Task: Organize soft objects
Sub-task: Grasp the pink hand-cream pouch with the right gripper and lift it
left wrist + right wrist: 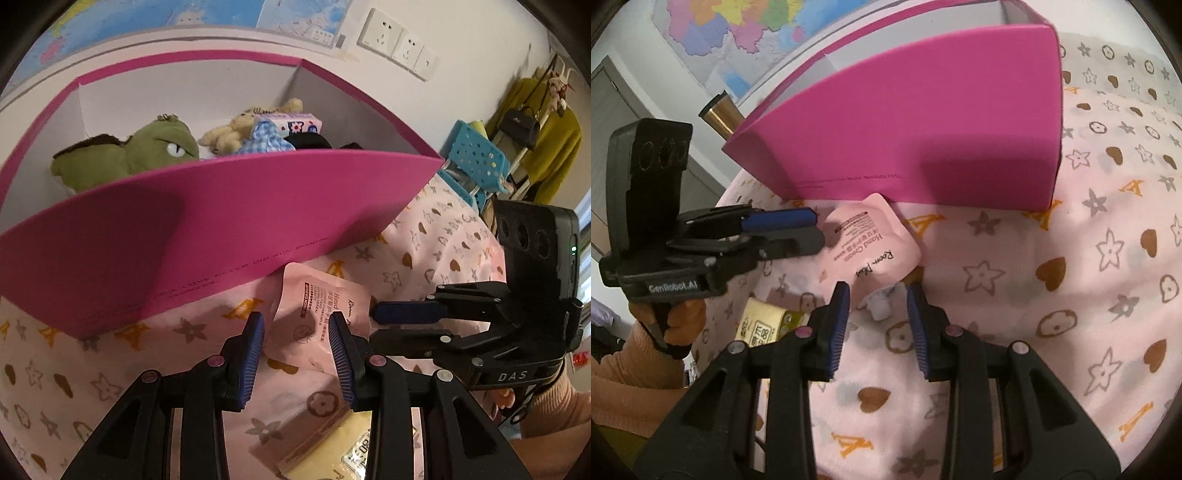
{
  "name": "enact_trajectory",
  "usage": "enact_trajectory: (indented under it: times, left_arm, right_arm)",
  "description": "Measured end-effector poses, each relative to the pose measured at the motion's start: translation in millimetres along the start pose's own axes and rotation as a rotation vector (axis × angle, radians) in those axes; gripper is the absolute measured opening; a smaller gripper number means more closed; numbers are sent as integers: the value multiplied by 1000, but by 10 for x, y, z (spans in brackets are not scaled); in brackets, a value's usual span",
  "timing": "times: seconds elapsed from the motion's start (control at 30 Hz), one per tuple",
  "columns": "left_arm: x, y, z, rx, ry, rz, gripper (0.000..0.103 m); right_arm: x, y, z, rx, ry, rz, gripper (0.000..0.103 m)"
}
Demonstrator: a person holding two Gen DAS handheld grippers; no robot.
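A pink hand-cream pouch (321, 295) (875, 240) lies flat on the patterned bedspread, just in front of the magenta box (207, 229) (923, 129). My left gripper (295, 317) hovers over the pouch's near edge, jaws apart, pads touching nothing. In the right wrist view the left gripper (817, 229) sits at the pouch's left edge. My right gripper (878, 295) (373, 325) is open above the pouch's near corner, over a small white scrap (881, 304). Inside the box are a green plush (129, 155), a beige plush bear (229, 133) and a tissue pack (291, 123).
A yellow packet (332, 443) (761, 325) lies on the bedspread (1071, 277) close to me. A gold cylinder (720, 110) stands behind the box's left corner. A blue perforated basket (476, 155) and a clothes rack are at the far right. Hands in orange sleeves (639, 354) hold the grippers.
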State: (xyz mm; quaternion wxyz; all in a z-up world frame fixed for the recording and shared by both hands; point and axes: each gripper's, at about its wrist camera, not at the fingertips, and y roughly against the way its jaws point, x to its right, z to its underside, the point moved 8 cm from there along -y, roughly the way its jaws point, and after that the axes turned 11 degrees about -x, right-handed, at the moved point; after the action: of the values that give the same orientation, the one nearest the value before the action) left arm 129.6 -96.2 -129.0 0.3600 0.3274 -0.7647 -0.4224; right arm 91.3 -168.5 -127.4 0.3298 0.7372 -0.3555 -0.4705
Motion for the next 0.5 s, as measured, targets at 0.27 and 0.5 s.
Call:
enact_trajectory:
  times: [0.27,0.5]
  left_arm:
    - [45,-67,39,-29,-30,5,37]
    - [1,-47,43,-27,-13,14,39]
  right_arm:
    - [4,-29,-49,27,-4,-12,34]
    - [32,-18,-75,40,-16,-46,34]
